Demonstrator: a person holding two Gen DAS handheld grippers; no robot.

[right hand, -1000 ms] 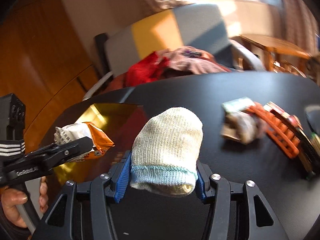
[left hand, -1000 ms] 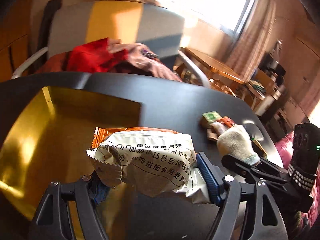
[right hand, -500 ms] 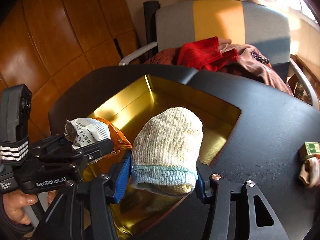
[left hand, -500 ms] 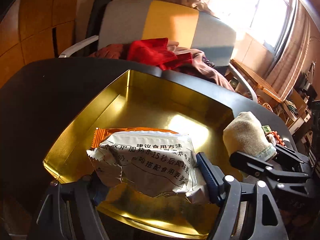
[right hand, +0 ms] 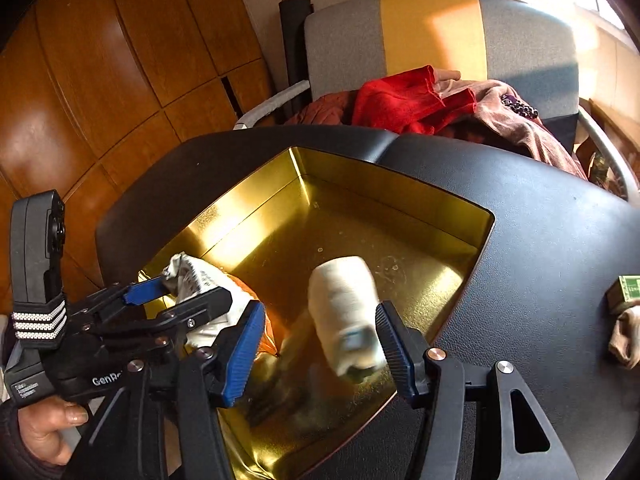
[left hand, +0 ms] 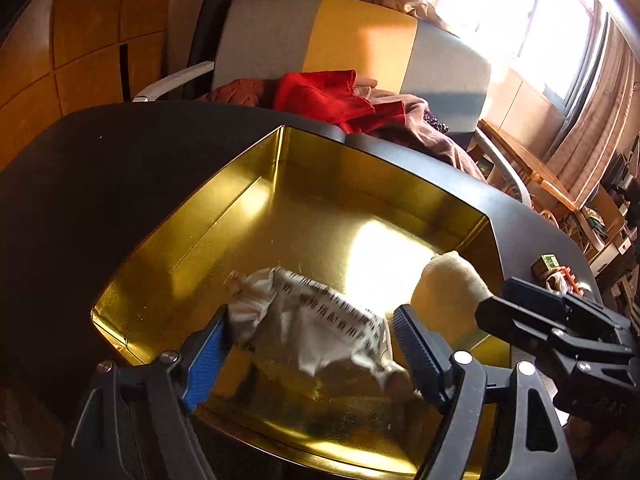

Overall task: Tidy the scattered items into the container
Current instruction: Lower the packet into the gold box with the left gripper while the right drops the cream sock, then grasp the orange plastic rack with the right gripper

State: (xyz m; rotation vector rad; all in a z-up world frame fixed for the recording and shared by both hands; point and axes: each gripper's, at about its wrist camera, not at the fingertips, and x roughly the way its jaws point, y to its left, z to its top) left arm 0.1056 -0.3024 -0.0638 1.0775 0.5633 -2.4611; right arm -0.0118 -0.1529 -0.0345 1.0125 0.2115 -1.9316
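Both grippers are hovering over the gold tin (left hand: 256, 184), and both are standing with their jaws apart, gripping nothing. Between the left gripper's (left hand: 312, 344) jaws a crumpled white snack packet (left hand: 316, 320) with black print is blurring, loose over the tin's shiny floor; from the right wrist view an orange edge is showing under it. Between the right gripper's (right hand: 320, 340) jaws a rolled cream sock (right hand: 346, 308) with a pale blue cuff is sitting loose too, clear of the blue pads (right hand: 244, 352), whether resting on the tin's floor or just above it I cannot tell. The left gripper (right hand: 176, 300) is lying just to the left of the right one's jaws, a bare hand (right hand: 44, 428) holding its handle.

Well to the right of the jaws, on the black table (right hand: 540, 240), one small green box (right hand: 626, 288) and one beige cloth scrap (right hand: 626, 340) are waiting, touching each other. Beyond the tin one grey-and-yellow chair (right hand: 440, 32) is carrying a heap of red and brown clothes (right hand: 408, 100).
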